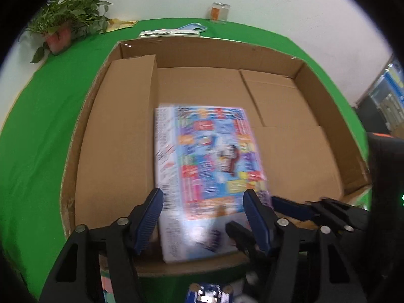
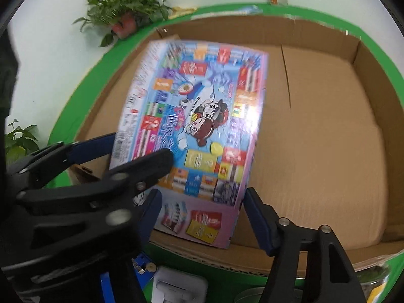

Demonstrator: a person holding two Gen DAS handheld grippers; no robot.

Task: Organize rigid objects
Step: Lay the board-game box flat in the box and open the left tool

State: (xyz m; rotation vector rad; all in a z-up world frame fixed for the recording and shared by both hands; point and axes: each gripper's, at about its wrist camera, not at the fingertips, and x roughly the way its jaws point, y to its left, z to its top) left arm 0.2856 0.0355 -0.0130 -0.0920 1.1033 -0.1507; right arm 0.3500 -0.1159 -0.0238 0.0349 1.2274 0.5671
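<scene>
A flat, glossy game box (image 1: 209,161), rectangular and printed in busy blues, reds and pinks with cartoon figures, lies inside a wide, shallow carton (image 1: 325,93) of plain brown corrugated card. Its near end sits by the carton's near wall, and it appears slightly tilted, though motion blur hides whether it lies flat on the floor flaps.

The left gripper (image 1: 203,217) straddles the box's near end: its blue ribbed pads (image 1: 149,219) stand at either long edge, jaws part-way apart, but blur keeps me from telling whether they press on the box.

The right gripper (image 2: 199,217) sits at the same end, its jaws likewise part-spread about the pink corner; contact there is unclear too.

The carton rests on a smooth green cloth (image 1: 38,151). Beyond it stand a leafy potted plant (image 1: 68,17) and a clear glass jar (image 1: 219,12) against a pale wall.
</scene>
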